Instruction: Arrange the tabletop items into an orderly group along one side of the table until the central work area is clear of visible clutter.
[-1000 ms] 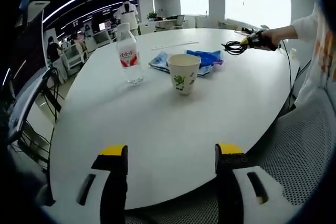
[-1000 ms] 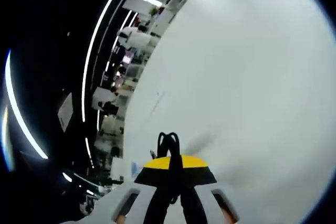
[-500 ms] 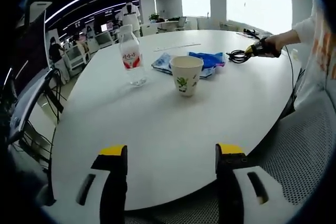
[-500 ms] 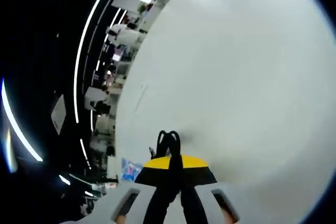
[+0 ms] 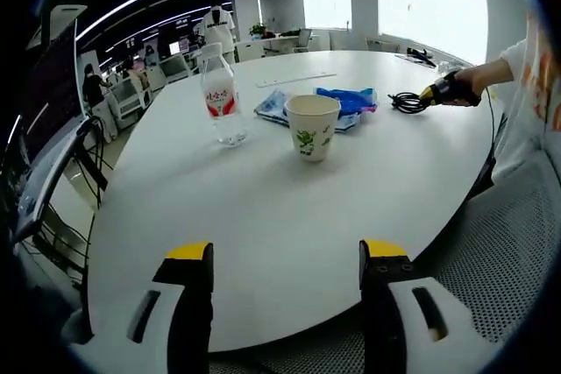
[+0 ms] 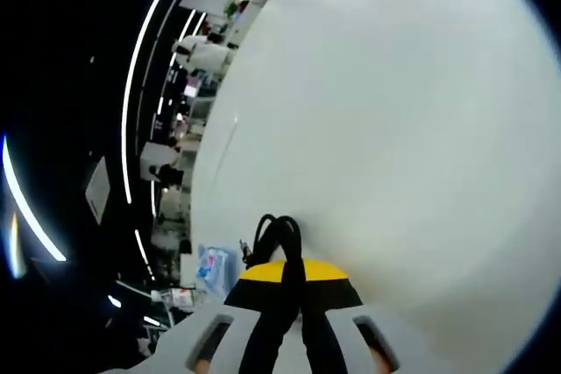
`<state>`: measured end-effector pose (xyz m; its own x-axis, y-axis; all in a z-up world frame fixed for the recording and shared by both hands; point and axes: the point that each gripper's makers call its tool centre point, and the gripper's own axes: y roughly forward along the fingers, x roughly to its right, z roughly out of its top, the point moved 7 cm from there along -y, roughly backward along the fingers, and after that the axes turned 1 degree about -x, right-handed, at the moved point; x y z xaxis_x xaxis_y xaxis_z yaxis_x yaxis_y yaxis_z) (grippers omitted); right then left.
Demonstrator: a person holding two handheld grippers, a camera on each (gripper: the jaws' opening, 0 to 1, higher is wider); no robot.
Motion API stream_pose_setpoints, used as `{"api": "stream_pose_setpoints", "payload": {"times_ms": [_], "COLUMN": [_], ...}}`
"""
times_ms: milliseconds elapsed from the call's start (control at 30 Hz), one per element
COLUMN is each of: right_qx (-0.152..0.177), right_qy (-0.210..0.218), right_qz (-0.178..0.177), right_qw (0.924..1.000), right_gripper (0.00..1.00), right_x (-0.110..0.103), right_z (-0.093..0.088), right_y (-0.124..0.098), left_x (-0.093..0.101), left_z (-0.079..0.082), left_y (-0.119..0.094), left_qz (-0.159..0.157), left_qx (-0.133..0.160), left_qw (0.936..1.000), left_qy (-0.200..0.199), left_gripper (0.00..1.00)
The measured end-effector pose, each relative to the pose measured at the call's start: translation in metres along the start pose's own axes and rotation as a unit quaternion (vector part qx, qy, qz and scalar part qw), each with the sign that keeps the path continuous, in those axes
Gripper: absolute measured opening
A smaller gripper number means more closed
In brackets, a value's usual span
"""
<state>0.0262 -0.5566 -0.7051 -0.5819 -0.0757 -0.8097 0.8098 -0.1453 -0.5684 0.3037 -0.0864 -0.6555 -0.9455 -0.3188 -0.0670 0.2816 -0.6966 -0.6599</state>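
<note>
In the left gripper view a paper cup [image 5: 311, 126] with a green print stands mid-table, a clear water bottle [image 5: 218, 95] with a red label to its left, and blue and white packets [image 5: 337, 102] lie behind the cup. My left gripper [image 5: 286, 260] hangs open at the table's near edge, nothing between its yellow-tipped jaws. At the right, my right gripper [image 5: 436, 92] holds a coiled black cable [image 5: 407, 102] just over the tabletop. In the right gripper view that gripper [image 6: 292, 270] is shut on the black cable [image 6: 278, 236], whose loops stick out past the jaws.
The round white table [image 5: 263, 208] spans both views. A mesh chair [image 5: 517, 234] sits at its near right edge, a person's sleeve [image 5: 513, 54] above it. A white strip [image 5: 294, 79] lies far back on the table. Desks and chairs stand beyond the left edge.
My right gripper has carried the black cable to the right and nearer along the table. The left gripper has stayed put.
</note>
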Motion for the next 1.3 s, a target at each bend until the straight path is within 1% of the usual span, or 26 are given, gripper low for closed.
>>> {"api": "stream_pose_setpoints", "payload": {"times_ms": [133, 233, 367, 500, 567, 633, 700, 867, 900, 933, 967, 1033, 1067, 1100, 1133, 1167, 1267, 1300], "right_qx": [0.001, -0.007, -0.007, -0.018, -0.015, -0.012, -0.015, -0.026, -0.030, -0.030, -0.021, -0.022, -0.018, -0.015, -0.011, -0.001, 0.028, 0.038], "right_qy": [0.001, -0.037, -0.033, -0.060, -0.062, -0.070, -0.078, -0.123, -0.150, -0.189, -0.256, -0.308, -0.326, -0.341, -0.344, -0.352, -0.370, -0.373], "right_qz": [-0.006, -0.029, -0.026, -0.040, -0.041, -0.044, -0.046, -0.044, -0.052, -0.056, -0.058, -0.070, -0.064, -0.054, -0.054, -0.054, -0.054, -0.047], "right_qw": [1.0000, 0.9989, 0.9991, 0.9973, 0.9971, 0.9965, 0.9958, 0.9911, 0.9869, 0.9799, 0.9646, 0.9485, 0.9430, 0.9384, 0.9372, 0.9343, 0.9269, 0.9257], "right_gripper": [0.00, 0.01, 0.01, 0.01, 0.02, 0.02, 0.03, 0.05, 0.06, 0.08, 0.14, 0.25, 0.32, 0.37, 0.41, 0.46, 0.54, 0.55], "right_x": [0.008, 0.013, 0.012, 0.013, 0.011, 0.015, 0.017, 0.017, 0.017, 0.013, 0.009, 0.002, -0.002, -0.007, -0.009, -0.012, -0.025, -0.029], "right_z": [-0.004, -0.008, -0.012, -0.013, -0.013, -0.009, -0.010, -0.010, -0.009, -0.010, -0.011, -0.020, -0.023, -0.027, -0.028, -0.030, -0.037, -0.038], "right_y": [-0.005, -0.006, -0.006, -0.005, -0.004, -0.005, -0.005, -0.003, -0.004, -0.005, -0.006, -0.009, -0.009, -0.009, -0.010, -0.011, -0.014, -0.014], "left_x": [0.000, 0.000, 0.000, 0.000, 0.000, -0.001, 0.000, 0.000, 0.001, 0.001, 0.001, 0.001, 0.001, 0.000, 0.001, 0.001, 0.002, 0.002], "left_z": [0.000, -0.001, -0.001, 0.000, 0.000, -0.001, -0.002, -0.002, -0.002, -0.002, -0.003, -0.003, -0.004, -0.004, -0.004, -0.004, -0.004, -0.004], "left_y": [0.000, 0.000, 0.000, 0.000, 0.000, 0.000, 0.001, 0.001, 0.002, 0.002, 0.002, 0.002, 0.003, 0.002, 0.002, 0.002, 0.003, 0.003], "left_qz": [-0.001, -0.002, -0.002, 0.000, 0.001, 0.001, 0.001, 0.003, 0.000, -0.002, -0.005, -0.008, -0.009, -0.010, -0.010, -0.011, -0.015, -0.016], "left_qx": [0.000, -0.002, 0.002, 0.004, 0.004, 0.000, -0.004, -0.005, -0.007, -0.009, -0.009, -0.011, -0.012, -0.012, -0.012, -0.011, -0.013, -0.013], "left_qw": [1.0000, 1.0000, 1.0000, 1.0000, 1.0000, 1.0000, 1.0000, 1.0000, 1.0000, 1.0000, 0.9999, 0.9999, 0.9999, 0.9999, 0.9999, 0.9999, 0.9998, 0.9998], "left_qy": [0.001, 0.001, 0.002, 0.002, 0.003, 0.003, 0.004, 0.000, 0.003, 0.003, 0.002, 0.000, -0.001, -0.004, -0.005, -0.005, -0.006, -0.006], "left_gripper": [0.67, 0.67, 0.67, 0.67, 0.67, 0.67, 0.67, 0.67, 0.67, 0.67, 0.67, 0.67, 0.67, 0.67, 0.68, 0.68, 0.67, 0.67]}}
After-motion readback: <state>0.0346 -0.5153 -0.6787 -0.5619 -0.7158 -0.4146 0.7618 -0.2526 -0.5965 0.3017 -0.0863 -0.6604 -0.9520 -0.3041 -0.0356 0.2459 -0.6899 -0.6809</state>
